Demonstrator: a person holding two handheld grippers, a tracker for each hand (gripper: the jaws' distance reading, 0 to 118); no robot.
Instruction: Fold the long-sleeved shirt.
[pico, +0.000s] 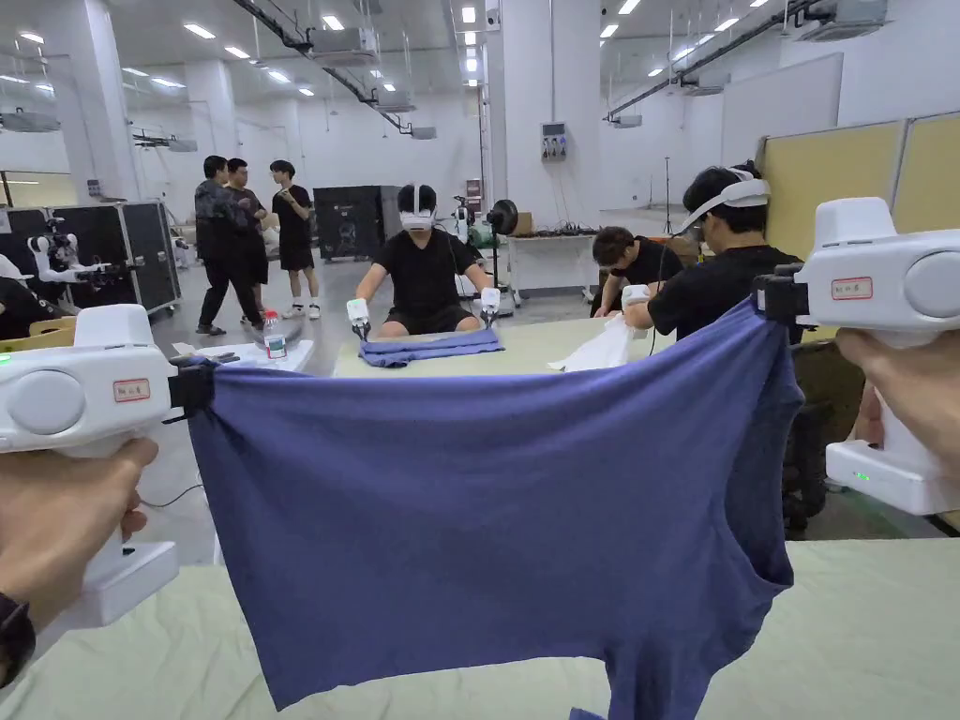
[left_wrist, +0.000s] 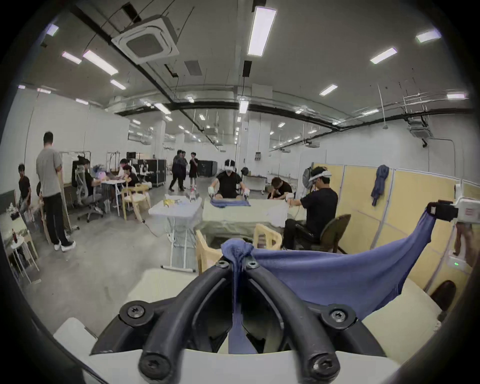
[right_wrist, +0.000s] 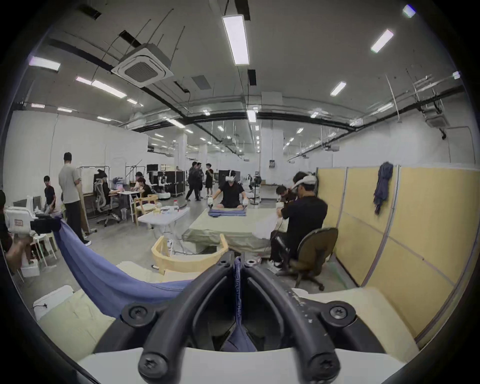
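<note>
Pinching one top corner of the shirt (pico: 469, 525), the left gripper's (pico: 192, 387) fingers (left_wrist: 223, 270) press together on the cloth; the shirt hangs stretched above the worktop (pico: 844, 637), the right gripper's (pico: 773, 298) fingers (right_wrist: 228, 267) clamping its other corner.

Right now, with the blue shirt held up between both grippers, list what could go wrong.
1. The left gripper pinches just a bunched bit of the shirt between its jaws; a tug might slip it free.
2. The right gripper holds a thin fold of fabric, so that side may also slide out.
3. The lower right part hangs in a crumpled fold near the table; laid down like this, it would likely land creased.
</note>
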